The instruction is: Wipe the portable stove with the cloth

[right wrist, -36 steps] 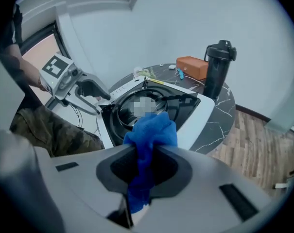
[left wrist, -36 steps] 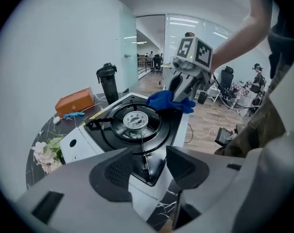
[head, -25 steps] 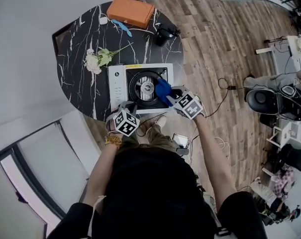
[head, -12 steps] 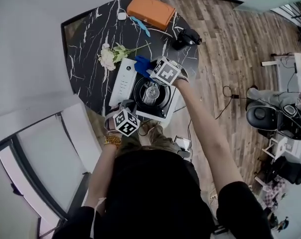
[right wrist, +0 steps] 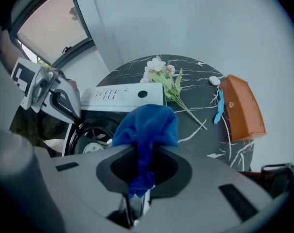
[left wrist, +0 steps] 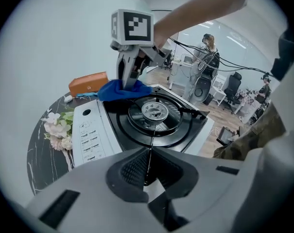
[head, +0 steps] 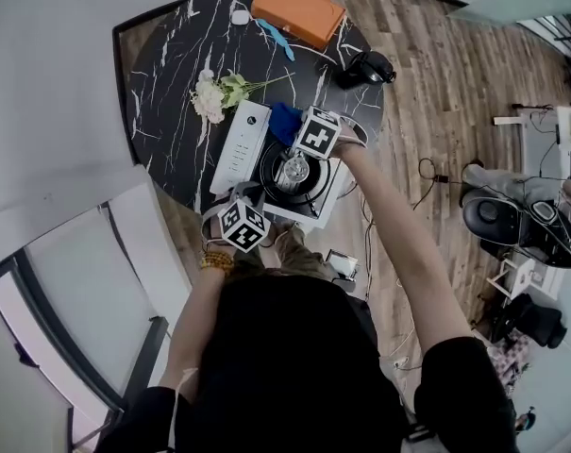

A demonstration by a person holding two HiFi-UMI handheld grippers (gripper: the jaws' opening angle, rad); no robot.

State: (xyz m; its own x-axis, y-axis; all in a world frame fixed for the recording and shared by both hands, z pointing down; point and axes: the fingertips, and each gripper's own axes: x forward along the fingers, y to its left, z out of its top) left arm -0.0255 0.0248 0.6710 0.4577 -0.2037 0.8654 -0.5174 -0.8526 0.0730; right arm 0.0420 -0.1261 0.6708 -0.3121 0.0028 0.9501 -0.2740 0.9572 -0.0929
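Note:
The portable stove [head: 250,146] is white with a black burner [left wrist: 154,111] and stands on the round black marble table [head: 162,74]. My right gripper [head: 296,132] is shut on the blue cloth [right wrist: 147,125]. It presses the cloth [head: 285,121] onto the stove's far edge, beside the control panel [right wrist: 122,96]. In the left gripper view the cloth [left wrist: 118,89] lies bunched under the right gripper [left wrist: 129,79]. My left gripper [head: 240,204] sits at the stove's near edge, its jaws [left wrist: 147,161] shut with nothing seen between them.
White flowers [head: 214,94] lie just beyond the stove. An orange box [head: 299,10], a light blue item [head: 274,38] and a small white thing [head: 240,16] are at the table's far side. A black object [head: 368,67] sits at its right edge. Cables and office chairs [head: 497,220] occupy the wooden floor.
The right gripper carried the blue cloth from the burner's right side across to the stove's far edge by the control panel. The left gripper stayed at the near edge.

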